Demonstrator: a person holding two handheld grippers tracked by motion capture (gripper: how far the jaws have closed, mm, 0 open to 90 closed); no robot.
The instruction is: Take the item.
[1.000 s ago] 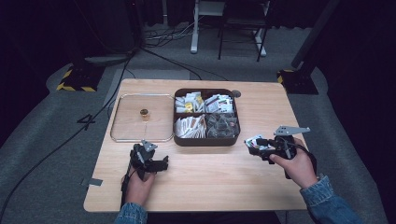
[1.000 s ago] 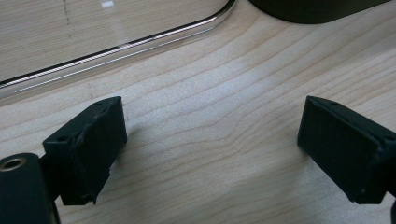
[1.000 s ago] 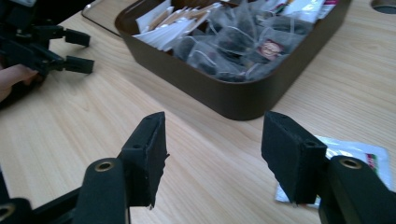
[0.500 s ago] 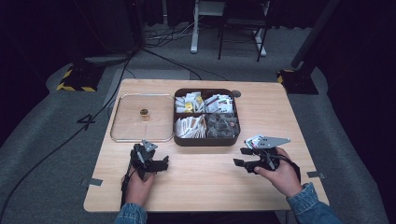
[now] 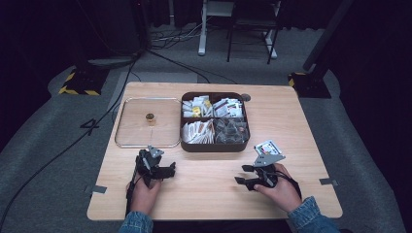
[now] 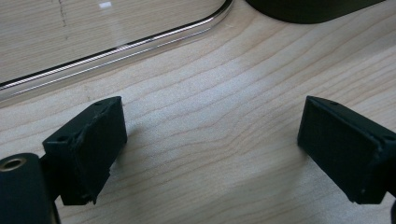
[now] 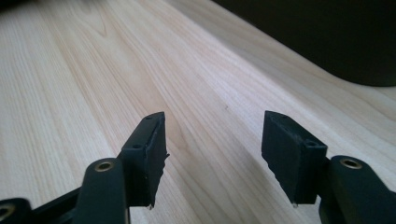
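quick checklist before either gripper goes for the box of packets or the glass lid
1. Left gripper open and holding nothing: ok.
2. Right gripper open and holding nothing: ok.
3. Compartment box uncovered, packets reachable: ok.
4. Glass lid flat on the table left of the box, knob up: ok.
5. Bare wood between both grippers and box: ok.
6. Which packet to take first: cannot tell.
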